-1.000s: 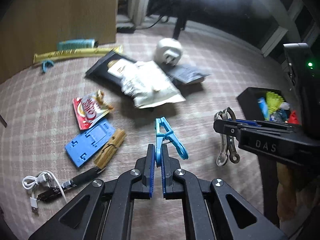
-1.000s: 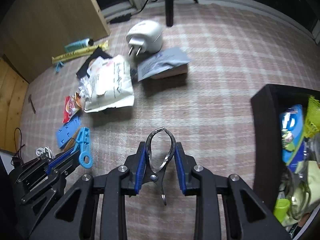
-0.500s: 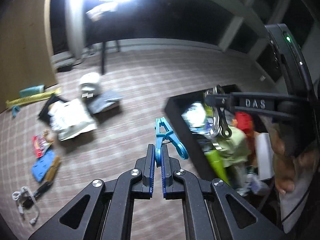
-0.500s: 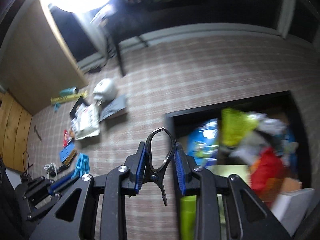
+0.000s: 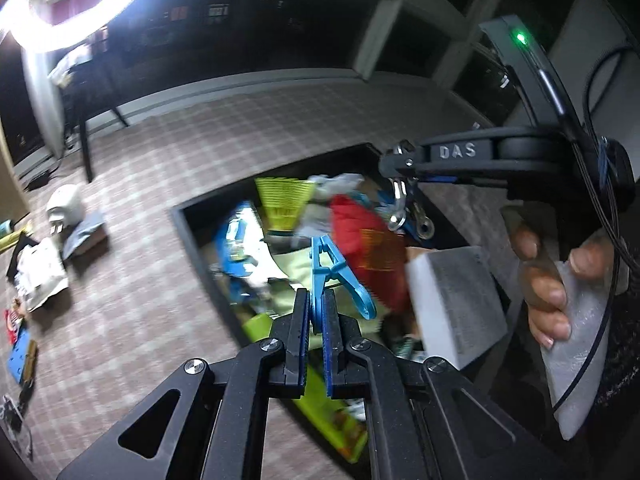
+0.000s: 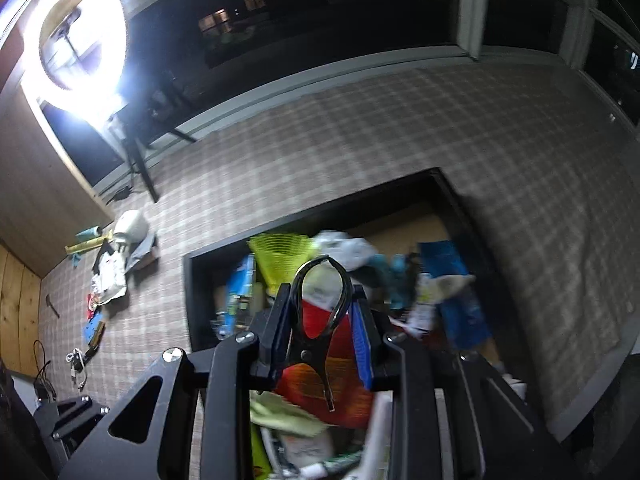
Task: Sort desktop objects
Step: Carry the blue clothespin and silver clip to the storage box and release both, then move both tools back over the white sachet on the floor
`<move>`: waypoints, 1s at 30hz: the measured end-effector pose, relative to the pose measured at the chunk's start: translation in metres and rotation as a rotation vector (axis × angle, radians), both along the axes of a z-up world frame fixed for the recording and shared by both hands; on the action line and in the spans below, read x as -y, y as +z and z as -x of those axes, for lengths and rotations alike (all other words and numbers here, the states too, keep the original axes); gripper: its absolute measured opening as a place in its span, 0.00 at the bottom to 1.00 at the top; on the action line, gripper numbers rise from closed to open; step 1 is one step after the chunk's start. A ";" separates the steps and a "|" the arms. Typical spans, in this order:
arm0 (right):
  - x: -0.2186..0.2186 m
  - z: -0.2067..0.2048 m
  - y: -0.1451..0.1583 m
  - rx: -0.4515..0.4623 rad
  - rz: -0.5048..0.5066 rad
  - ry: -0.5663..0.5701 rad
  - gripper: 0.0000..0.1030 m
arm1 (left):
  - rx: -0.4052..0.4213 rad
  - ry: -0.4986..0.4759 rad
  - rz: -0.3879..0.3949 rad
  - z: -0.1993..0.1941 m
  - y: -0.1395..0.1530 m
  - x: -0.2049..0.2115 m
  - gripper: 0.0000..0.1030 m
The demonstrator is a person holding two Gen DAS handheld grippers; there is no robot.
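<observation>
My left gripper (image 5: pixel 316 312) is shut on a blue plastic clothes peg (image 5: pixel 332 272) and hangs over the black storage box (image 5: pixel 188 232). My right gripper (image 6: pixel 320 308) is shut on a metal clip (image 6: pixel 318 312), also above the black box (image 6: pixel 192 304). Seen from the left wrist, the right gripper (image 5: pixel 404 184) sits at the upper right with the metal clip (image 5: pixel 400 208) dangling from it, held by a person's hand (image 5: pixel 540 276). The box is full of mixed items: a yellow-green ribbed piece (image 6: pixel 280 260), a red packet (image 6: pixel 320 384), blue packaging (image 6: pixel 456 304).
On the checked cloth (image 6: pixel 360 128) to the left lie a white plug adapter (image 6: pixel 130 224), a crumpled white bag (image 6: pixel 108 280), a blue plastic piece (image 5: pixel 18 354) and a white cable (image 6: pixel 78 364). A ring light (image 6: pixel 72 40) on a stand glares at the upper left.
Both grippers have swung right and upward, from over the cloth by the loose items to above the black box, each still gripping its clip. The views have rolled.
</observation>
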State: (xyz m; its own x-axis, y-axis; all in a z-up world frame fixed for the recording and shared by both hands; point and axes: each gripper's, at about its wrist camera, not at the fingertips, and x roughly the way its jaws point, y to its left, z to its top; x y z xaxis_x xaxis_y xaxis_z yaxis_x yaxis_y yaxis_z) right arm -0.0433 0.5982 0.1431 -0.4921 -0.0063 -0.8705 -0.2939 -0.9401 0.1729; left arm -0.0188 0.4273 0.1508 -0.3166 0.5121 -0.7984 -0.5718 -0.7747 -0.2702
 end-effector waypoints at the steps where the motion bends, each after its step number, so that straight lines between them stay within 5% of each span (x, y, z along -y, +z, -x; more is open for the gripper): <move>1: -0.004 -0.002 0.000 -0.001 0.000 -0.005 0.26 | 0.002 -0.010 -0.001 -0.003 0.000 -0.008 0.05; 7: -0.020 -0.011 0.001 0.003 -0.014 -0.012 0.27 | -0.001 -0.048 0.023 -0.015 -0.002 -0.038 0.09; 9: -0.022 -0.012 0.000 0.011 -0.012 -0.005 0.29 | 0.014 -0.059 0.045 -0.017 -0.005 -0.045 0.40; 10: -0.023 -0.012 -0.001 0.016 -0.017 -0.010 0.35 | 0.007 -0.054 0.041 -0.019 -0.005 -0.045 0.42; 30: 0.037 0.008 0.008 -0.017 0.010 0.112 0.37 | 0.002 0.142 0.047 0.009 0.002 0.040 0.40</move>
